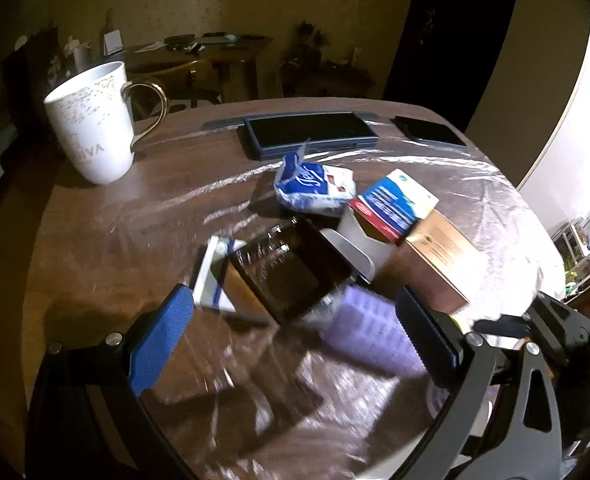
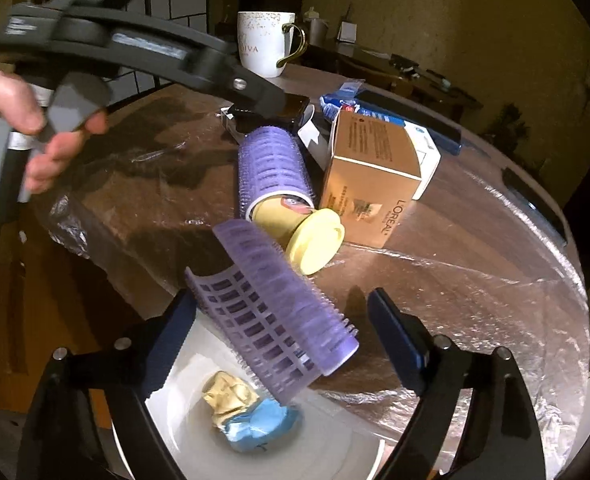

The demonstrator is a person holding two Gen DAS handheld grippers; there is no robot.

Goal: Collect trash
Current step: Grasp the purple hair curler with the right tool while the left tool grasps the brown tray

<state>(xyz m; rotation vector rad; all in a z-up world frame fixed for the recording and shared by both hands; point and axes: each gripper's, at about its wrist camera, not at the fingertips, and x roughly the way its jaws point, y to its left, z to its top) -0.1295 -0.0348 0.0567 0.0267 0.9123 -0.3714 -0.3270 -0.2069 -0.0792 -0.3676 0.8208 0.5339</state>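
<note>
Curler halves are seen in the right wrist view. At far left, a hand (image 2: 35, 136) is wrapped round the left gripper (image 1: 291, 332), whose blue pads are spread apart over a dark bottle (image 1: 291, 268) and a blurred purple roller, neither being pressed. Between the parted fingers of the right gripper (image 2: 283, 344) a purple curler shell (image 2: 279, 312) is seen above a white bowl (image 2: 183, 392); contact with the pads cannot be told. Its long axis runs from far left to near right. Farther off, a whole purple curler (image 2: 271, 168) lies pointing away, with a gold box (image 2: 371, 176) to its right.
</note>
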